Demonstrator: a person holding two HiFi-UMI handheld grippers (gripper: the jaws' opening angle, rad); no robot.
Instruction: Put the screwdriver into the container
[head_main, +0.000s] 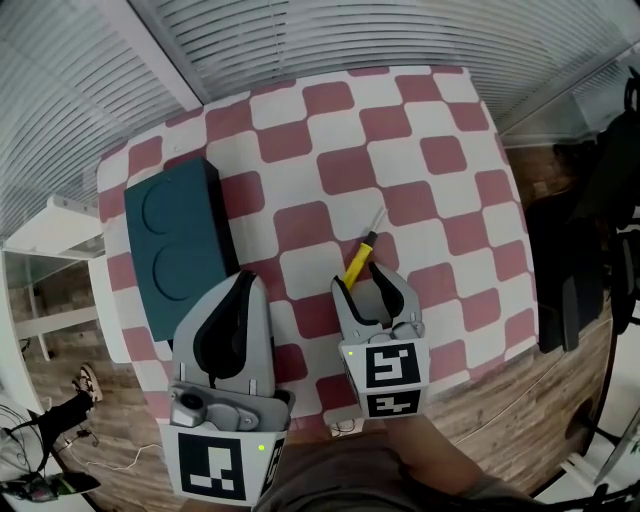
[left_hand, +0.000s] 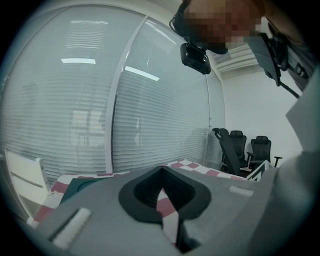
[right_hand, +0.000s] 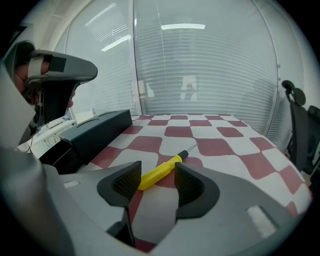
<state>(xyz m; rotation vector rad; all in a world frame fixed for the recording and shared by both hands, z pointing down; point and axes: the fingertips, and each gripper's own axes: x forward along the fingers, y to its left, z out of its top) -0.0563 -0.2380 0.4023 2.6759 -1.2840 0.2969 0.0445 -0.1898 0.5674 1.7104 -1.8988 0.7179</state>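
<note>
Grippers first: how are they set?

The right gripper (right_hand: 157, 181) is spread wide, and the yellow handle of the screwdriver (right_hand: 160, 172) lies in the gap, with neither pad pressing on it. The left gripper (left_hand: 161, 169) has its tips pressed together with nothing in them.

Screwdriver, then: where is it?

It lies flat on the table (right_hand: 220, 145). The handle end is toward the right gripper (head_main: 365, 285) and the thin metal tip points away, toward the middle of the cloth. From the head view the screwdriver (head_main: 356, 262) runs slightly slantwise across a white square and a red one.

And the container?

It is a dark teal box (head_main: 175, 245) with two round shapes on its top, standing near the table's left edge. The left gripper (head_main: 243, 285) sits just beside its near right corner. The box (right_hand: 95, 132) and the screwdriver are well apart.

What about the surface?

The table (head_main: 450, 150) is covered in a red and white check cloth.

And the room beyond?

Pale slatted blinds (head_main: 300, 30) behind glass run along the far side, and ceiling lights are mirrored in them (right_hand: 182, 26). The floor (head_main: 540, 400) looks like wood boards. Black office chairs (left_hand: 235, 150) stand off to the right of the table.
</note>
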